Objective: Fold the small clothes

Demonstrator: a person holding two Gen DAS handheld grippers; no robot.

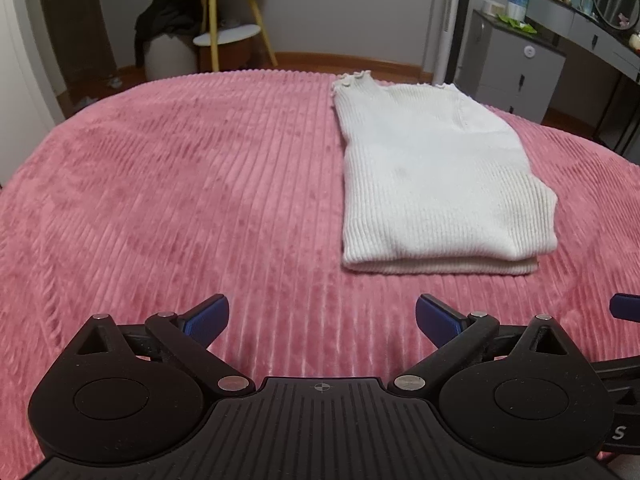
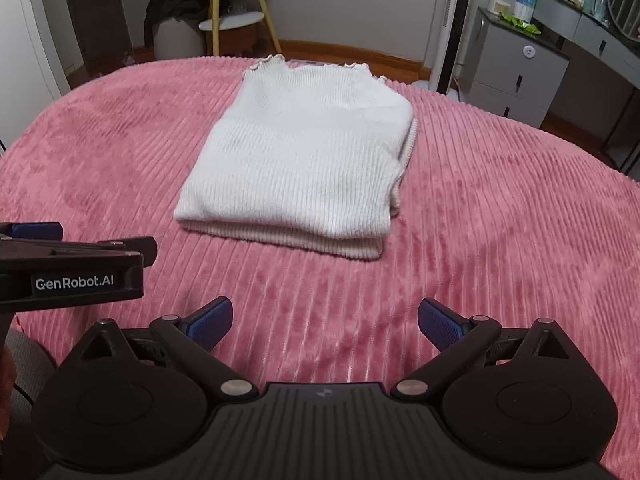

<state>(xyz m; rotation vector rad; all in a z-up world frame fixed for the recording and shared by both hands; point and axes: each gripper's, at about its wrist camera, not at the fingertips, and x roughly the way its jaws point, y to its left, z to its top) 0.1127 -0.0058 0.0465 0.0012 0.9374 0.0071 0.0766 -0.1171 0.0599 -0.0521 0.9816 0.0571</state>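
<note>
A white ribbed knit top point(image 1: 432, 176) lies folded in a neat rectangle on the pink corduroy bedspread point(image 1: 180, 184), its frilled collar at the far end. In the right wrist view the same top point(image 2: 304, 160) sits straight ahead, fold edge toward me. My left gripper point(image 1: 322, 320) hovers above the bedspread, short of the top and to its left, jaws wide open with nothing between them. My right gripper point(image 2: 325, 322) is also wide open and empty, held back from the top's near edge. The left gripper's body point(image 2: 72, 268) shows at the left of the right wrist view.
Beyond the bed stand a yellow-legged side table point(image 1: 230, 20) with dark clothing draped beside it, a white tower fan point(image 1: 450, 20), and a grey dresser point(image 1: 516, 68) with bottles and a round mirror. Wooden floor runs along the far wall.
</note>
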